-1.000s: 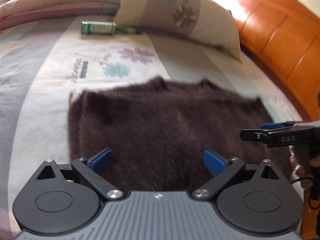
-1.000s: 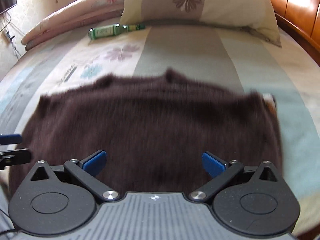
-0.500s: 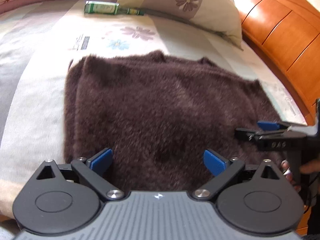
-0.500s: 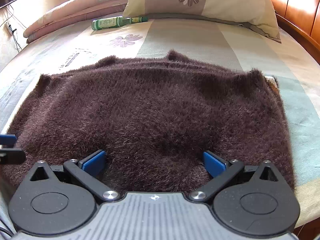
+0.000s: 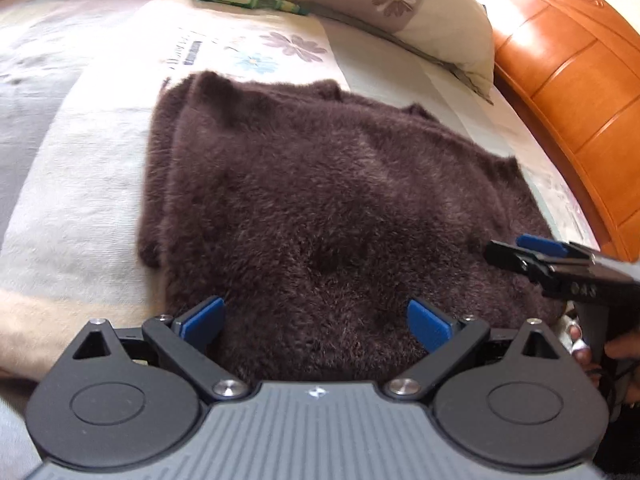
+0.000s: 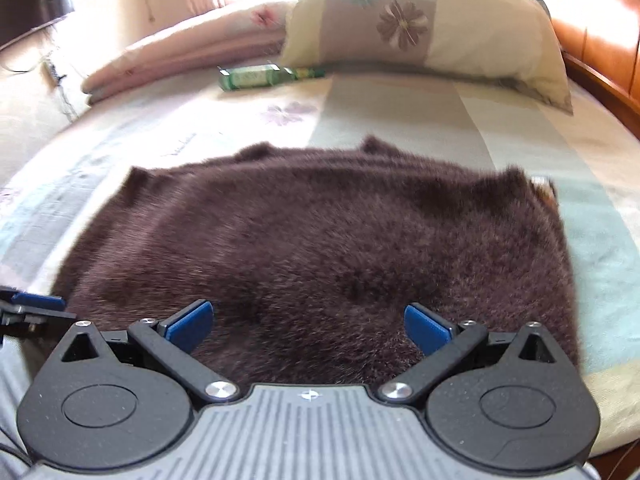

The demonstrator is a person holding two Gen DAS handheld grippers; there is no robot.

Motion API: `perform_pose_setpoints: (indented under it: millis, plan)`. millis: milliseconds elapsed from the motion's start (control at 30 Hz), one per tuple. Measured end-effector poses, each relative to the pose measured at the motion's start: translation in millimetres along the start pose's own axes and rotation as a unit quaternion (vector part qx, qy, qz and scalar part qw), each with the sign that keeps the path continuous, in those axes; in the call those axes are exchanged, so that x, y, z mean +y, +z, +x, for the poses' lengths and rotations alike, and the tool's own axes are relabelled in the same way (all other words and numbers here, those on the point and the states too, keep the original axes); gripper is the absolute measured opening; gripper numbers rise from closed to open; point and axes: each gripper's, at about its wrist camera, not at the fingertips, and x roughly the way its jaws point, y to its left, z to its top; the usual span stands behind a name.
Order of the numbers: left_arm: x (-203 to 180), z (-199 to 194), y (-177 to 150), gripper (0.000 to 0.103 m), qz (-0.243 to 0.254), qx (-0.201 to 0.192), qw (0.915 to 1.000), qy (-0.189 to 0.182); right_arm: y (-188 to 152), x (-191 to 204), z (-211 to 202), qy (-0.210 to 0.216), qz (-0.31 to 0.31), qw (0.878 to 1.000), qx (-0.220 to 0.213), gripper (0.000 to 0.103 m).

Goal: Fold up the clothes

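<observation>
A dark brown fuzzy sweater (image 5: 340, 200) lies flat and folded in layers on the bed; it also shows in the right wrist view (image 6: 320, 248). My left gripper (image 5: 316, 318) is open and empty, just above the sweater's near edge toward its left side. My right gripper (image 6: 308, 324) is open and empty over the near edge toward the right side. The right gripper shows side-on at the right of the left wrist view (image 5: 560, 264). A tip of the left gripper shows at the left edge of the right wrist view (image 6: 32, 306).
A floral pillow (image 6: 420, 32) lies at the head of the bed, with a green bottle (image 6: 256, 76) beside it. An orange wooden headboard (image 5: 580, 80) runs along the right. A rolled pink quilt (image 6: 180, 60) lies at the far left.
Both grippers have stayed open and empty. Both views have shifted a little over the sweater's near edge, and the sweater has not moved.
</observation>
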Motion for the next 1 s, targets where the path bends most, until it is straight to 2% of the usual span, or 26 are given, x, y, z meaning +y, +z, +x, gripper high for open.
perform_pose_setpoints:
  millis: [200, 433, 533, 700, 867, 1000]
  plan:
    - [-2, -36, 14, 0.098, -0.001, -0.044, 0.999, -0.004, -8, 7, -39, 0.016, -0.047, 0.997, -0.052, 0.103]
    - [12, -20, 33, 0.098, -0.006, -0.03, 0.9985, -0.045, -26, 15, -61, 0.026, -0.085, 0.994, -0.062, 0.103]
    - [19, -10, 40, 0.098, -0.007, -0.022, 0.9978, -0.061, -24, 23, -55, 0.013, -0.089, 0.995, -0.05, 0.103]
    - [37, 24, 39, 0.098, -0.013, 0.019, 0.9977, -0.064, -19, 45, -41, 0.013, -0.117, 0.993, -0.032, 0.103]
    - [27, -5, 42, 0.098, 0.035, 0.008, 0.9974, -0.062, -18, 78, -20, 0.016, -0.168, 0.986, -0.007, 0.103]
    - [38, -20, 43, 0.098, 0.043, 0.004, 0.9979, -0.049, -19, 118, 0, 0.021, -0.24, 0.971, 0.002, 0.103]
